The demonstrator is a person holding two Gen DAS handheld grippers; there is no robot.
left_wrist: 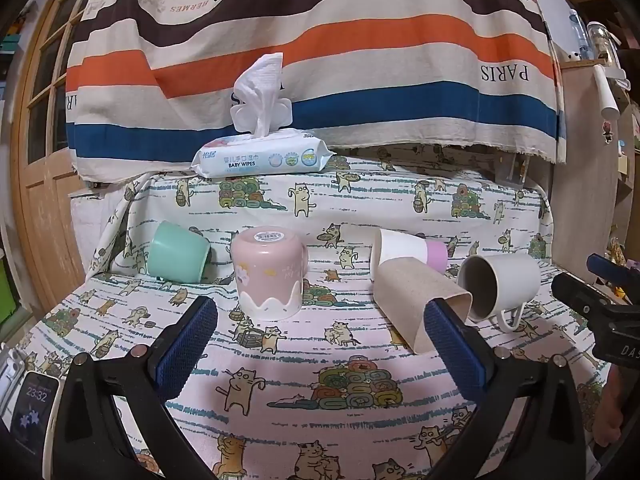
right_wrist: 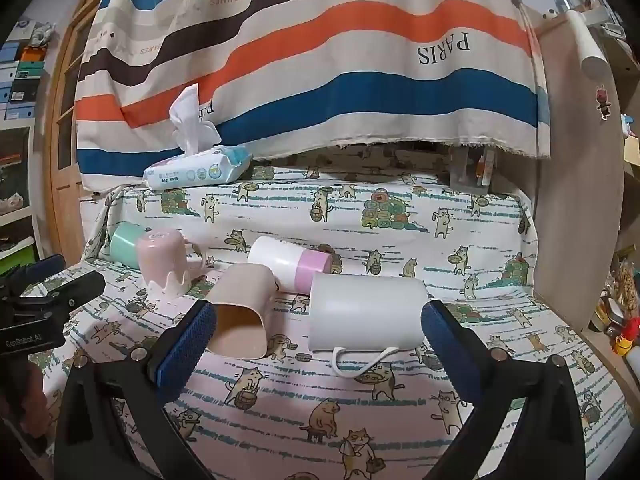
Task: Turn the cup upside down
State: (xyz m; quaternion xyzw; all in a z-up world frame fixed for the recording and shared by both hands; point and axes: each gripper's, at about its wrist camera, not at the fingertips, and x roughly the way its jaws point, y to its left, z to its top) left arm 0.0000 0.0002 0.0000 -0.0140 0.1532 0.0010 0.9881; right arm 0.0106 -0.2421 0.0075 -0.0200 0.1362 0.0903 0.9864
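Observation:
A pink cup [left_wrist: 269, 276] stands upside down on the cat-print cloth; it also shows in the right wrist view [right_wrist: 162, 262]. A green cup [left_wrist: 178, 253], a beige cup [left_wrist: 420, 304], a white-and-pink cup [left_wrist: 408, 252] and a white mug [left_wrist: 500, 286] lie on their sides. In the right wrist view the white mug [right_wrist: 366, 312] lies just ahead of my right gripper [right_wrist: 316, 322], the beige cup [right_wrist: 240, 312] to its left. My left gripper [left_wrist: 322, 320] is open and empty, just short of the pink cup. My right gripper is open and empty.
A pack of baby wipes [left_wrist: 262, 156] sits at the back on a raised ledge, under a striped cloth [left_wrist: 320, 40]. A phone [left_wrist: 34, 412] lies at the left front. A wooden door [left_wrist: 36, 160] is left, a wooden panel [right_wrist: 580, 200] right.

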